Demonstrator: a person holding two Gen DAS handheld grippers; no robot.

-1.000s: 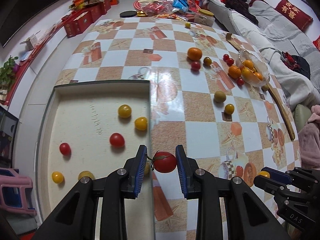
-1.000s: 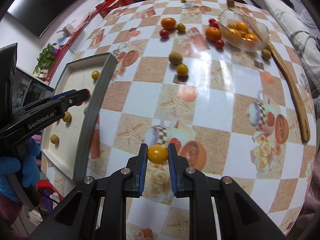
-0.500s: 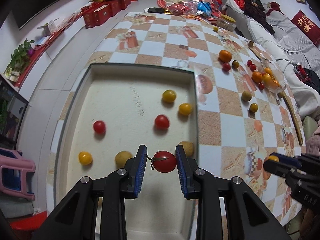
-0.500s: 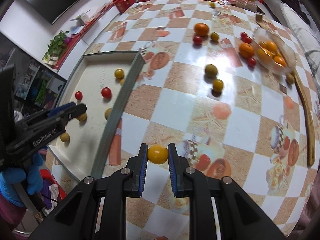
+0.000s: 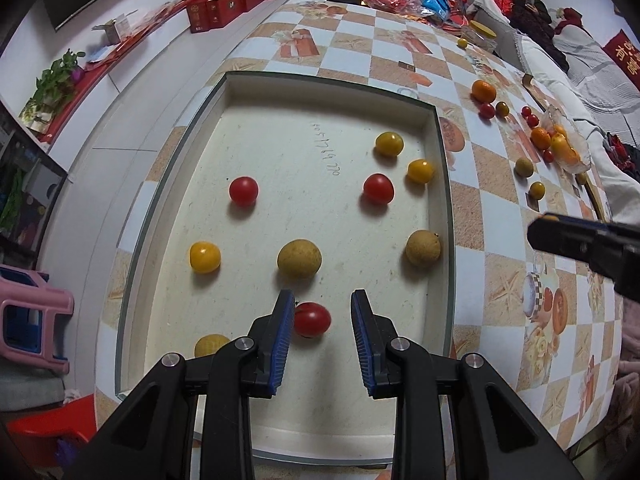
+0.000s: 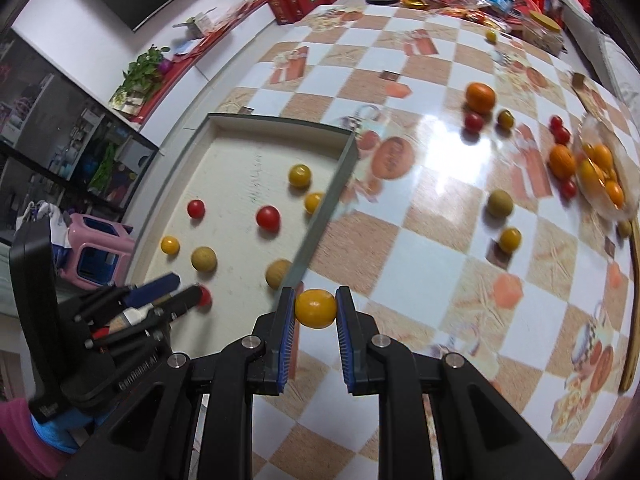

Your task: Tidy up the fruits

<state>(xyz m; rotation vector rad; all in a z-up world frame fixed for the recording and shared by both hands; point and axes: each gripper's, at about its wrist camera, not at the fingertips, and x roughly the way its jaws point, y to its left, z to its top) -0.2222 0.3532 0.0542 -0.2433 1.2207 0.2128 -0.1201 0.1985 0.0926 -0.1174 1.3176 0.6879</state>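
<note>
My left gripper [image 5: 322,312] is open over the near end of the shallow cream tray [image 5: 440,184]. A red cherry tomato [image 5: 313,319] lies on the tray floor between its blue pads, against the left pad. Several red, yellow and tan fruits lie in the tray, among them a tan one [image 5: 299,259] just ahead. My right gripper [image 6: 316,306] is shut on a yellow tomato [image 6: 315,308] and holds it above the tray's right rim [image 6: 320,216]. The left gripper also shows at lower left in the right wrist view [image 6: 176,294].
More fruit lies loose on the checkered tablecloth [image 6: 420,240]: an orange [image 6: 480,96], red tomatoes [image 6: 474,121], a tan fruit [image 6: 499,203]. A glass bowl of oranges [image 6: 600,172] and a wooden spoon [image 6: 632,304] sit at right. A pink stool [image 5: 28,320] stands beside the table.
My left gripper moved over the tray, opened and let the red tomato down onto the tray floor. My right gripper carried the yellow tomato leftward to the tray's rim.
</note>
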